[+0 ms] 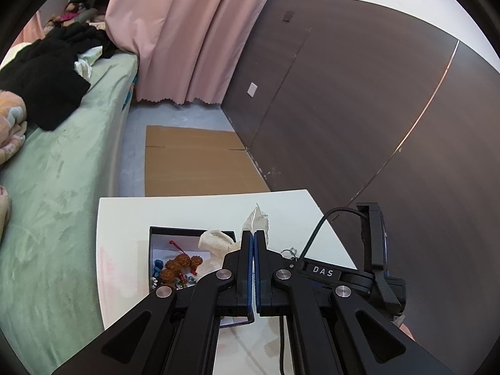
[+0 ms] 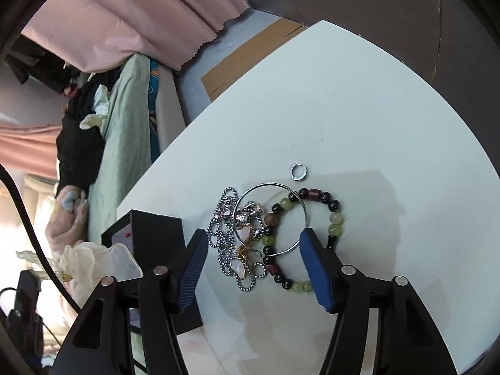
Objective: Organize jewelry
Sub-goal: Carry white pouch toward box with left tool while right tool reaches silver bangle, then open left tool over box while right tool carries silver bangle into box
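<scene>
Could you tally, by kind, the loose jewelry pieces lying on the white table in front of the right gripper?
Beaded bracelet: 1
Thin silver bangle: 1
Ball chain: 1
Small silver ring: 1
Pinkish pendant cluster, tangled with the chain, count unclear: at least 1
Total: at least 5

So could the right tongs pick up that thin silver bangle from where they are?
Probably yes. The right tongs stand open over the thin silver bangle, nothing above it, though it lies tangled with the green-and-black bead bracelet and silver ball chain.

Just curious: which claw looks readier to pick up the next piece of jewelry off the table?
Probably the right claw: it is open, pointing down at the bangle and chain. The left claw is shut, over by the box.
</scene>
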Action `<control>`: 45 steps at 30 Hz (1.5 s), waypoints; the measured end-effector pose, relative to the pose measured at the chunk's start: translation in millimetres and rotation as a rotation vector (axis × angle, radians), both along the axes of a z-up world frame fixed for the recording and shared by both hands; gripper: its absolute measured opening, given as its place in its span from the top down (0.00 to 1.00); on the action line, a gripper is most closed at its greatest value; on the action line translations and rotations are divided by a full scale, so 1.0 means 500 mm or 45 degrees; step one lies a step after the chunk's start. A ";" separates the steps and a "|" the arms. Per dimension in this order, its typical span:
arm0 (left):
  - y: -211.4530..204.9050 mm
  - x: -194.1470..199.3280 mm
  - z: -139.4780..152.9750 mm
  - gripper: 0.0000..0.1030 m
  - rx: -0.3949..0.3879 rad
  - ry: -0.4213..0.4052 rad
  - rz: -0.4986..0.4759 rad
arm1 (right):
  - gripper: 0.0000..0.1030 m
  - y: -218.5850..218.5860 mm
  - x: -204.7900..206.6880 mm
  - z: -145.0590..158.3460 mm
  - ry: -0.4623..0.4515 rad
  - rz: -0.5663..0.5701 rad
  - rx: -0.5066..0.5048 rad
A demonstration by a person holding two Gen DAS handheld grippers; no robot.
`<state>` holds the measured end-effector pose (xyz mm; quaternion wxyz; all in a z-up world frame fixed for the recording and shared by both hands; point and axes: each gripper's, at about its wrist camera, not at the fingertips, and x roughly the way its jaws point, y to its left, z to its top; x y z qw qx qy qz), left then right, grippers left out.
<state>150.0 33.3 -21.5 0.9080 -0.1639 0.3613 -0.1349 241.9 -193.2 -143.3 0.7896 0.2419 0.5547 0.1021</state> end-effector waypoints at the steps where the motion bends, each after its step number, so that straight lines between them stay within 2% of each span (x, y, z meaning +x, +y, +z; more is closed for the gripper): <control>1: 0.001 0.000 0.000 1.00 0.000 0.001 0.001 | 0.39 0.003 0.002 0.001 -0.005 0.001 -0.017; 8: 0.011 -0.004 -0.001 1.00 0.001 0.005 0.008 | 0.39 0.009 0.012 0.008 -0.035 -0.015 -0.106; 15: 0.018 -0.009 0.002 1.00 0.000 0.008 0.016 | 0.38 0.065 0.019 0.015 -0.078 0.067 -0.363; 18: 0.023 -0.008 0.002 1.00 -0.003 0.009 0.021 | 0.39 0.079 0.019 0.018 -0.094 0.086 -0.434; 24: 0.030 -0.007 0.000 1.00 -0.004 0.017 0.030 | 0.44 0.090 0.015 0.021 -0.105 0.112 -0.507; 25: 0.031 -0.006 0.000 1.00 -0.005 0.018 0.031 | 0.49 0.094 0.014 0.022 -0.107 0.119 -0.514; 26: 0.031 -0.006 0.000 1.00 -0.006 0.019 0.031 | 0.49 0.097 0.015 0.023 -0.111 0.126 -0.520; 29: 0.032 -0.005 0.001 1.00 -0.007 0.017 0.031 | 0.49 0.095 0.016 0.025 -0.110 0.140 -0.507; 33: 0.034 -0.007 0.004 1.00 -0.008 0.013 0.032 | 0.50 0.068 0.012 0.029 -0.084 0.120 -0.323; 35: 0.036 -0.007 0.005 1.00 -0.009 0.011 0.036 | 0.50 0.062 0.007 0.035 -0.089 0.113 -0.284; 45: 0.058 -0.006 0.003 1.00 -0.020 0.011 0.072 | 0.50 0.078 -0.025 0.088 -0.201 0.151 -0.063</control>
